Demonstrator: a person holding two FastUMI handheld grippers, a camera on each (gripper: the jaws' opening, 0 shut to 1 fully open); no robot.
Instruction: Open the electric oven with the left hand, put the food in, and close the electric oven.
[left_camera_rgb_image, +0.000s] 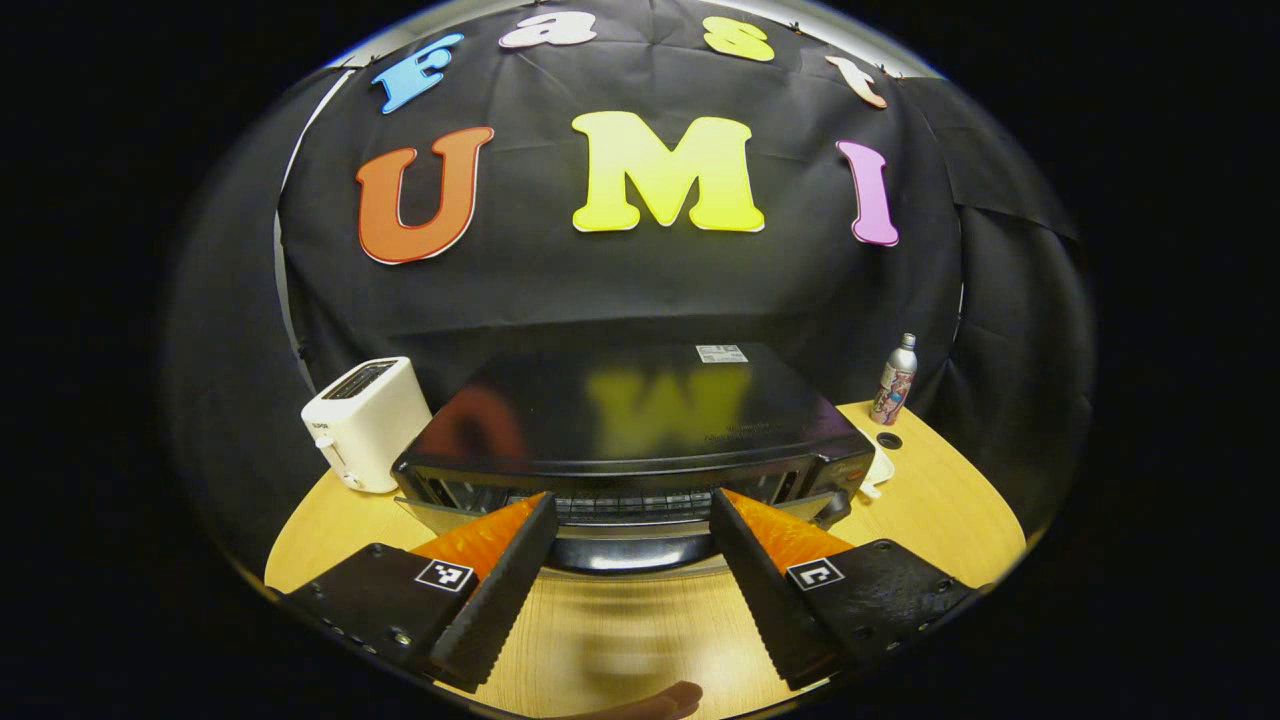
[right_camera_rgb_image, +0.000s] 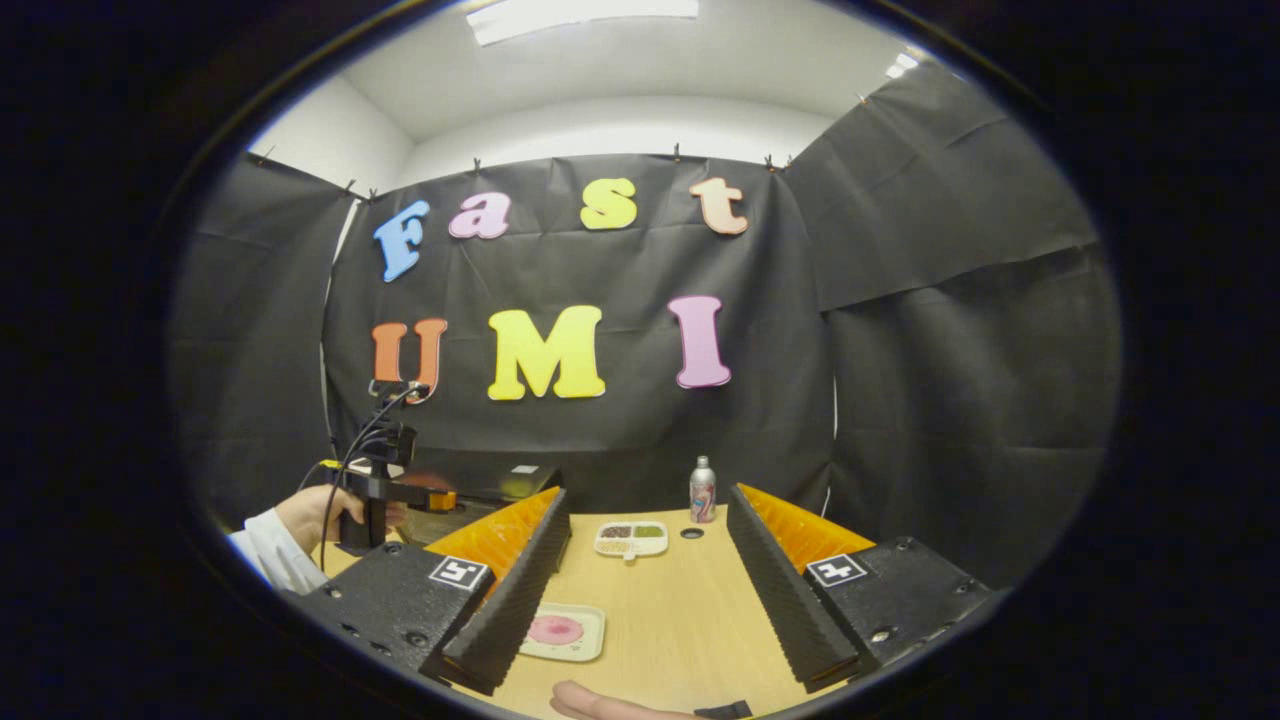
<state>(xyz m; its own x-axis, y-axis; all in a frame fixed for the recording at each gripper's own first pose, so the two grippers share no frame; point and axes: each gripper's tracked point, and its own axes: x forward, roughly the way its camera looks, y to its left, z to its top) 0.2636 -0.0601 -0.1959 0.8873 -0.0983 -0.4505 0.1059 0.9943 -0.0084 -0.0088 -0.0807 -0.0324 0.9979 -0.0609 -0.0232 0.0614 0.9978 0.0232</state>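
The black electric oven (left_camera_rgb_image: 640, 405) stands straight ahead on the wooden table (left_camera_rgb_image: 930, 500). Its door looks tipped slightly forward, and the door handle (left_camera_rgb_image: 630, 552) lies low between the fingers of my left gripper (left_camera_rgb_image: 632, 505), which is open and not pressing on it. In the right gripper view a hand holds the left gripper (right_camera_rgb_image: 395, 492) in front of the oven (right_camera_rgb_image: 490, 483). The food, a pink round piece on a small pale tray (right_camera_rgb_image: 563, 632), lies on the table just beside the left finger of my right gripper (right_camera_rgb_image: 648, 498), which is open and empty.
A white toaster (left_camera_rgb_image: 365, 420) stands left of the oven. A small bottle (left_camera_rgb_image: 897, 380) and a black disc (left_camera_rgb_image: 888, 440) sit to its right. A white divided dish (right_camera_rgb_image: 631, 538) with fillings lies mid-table, with the bottle (right_camera_rgb_image: 703, 490) behind it. Black cloth walls close in the table.
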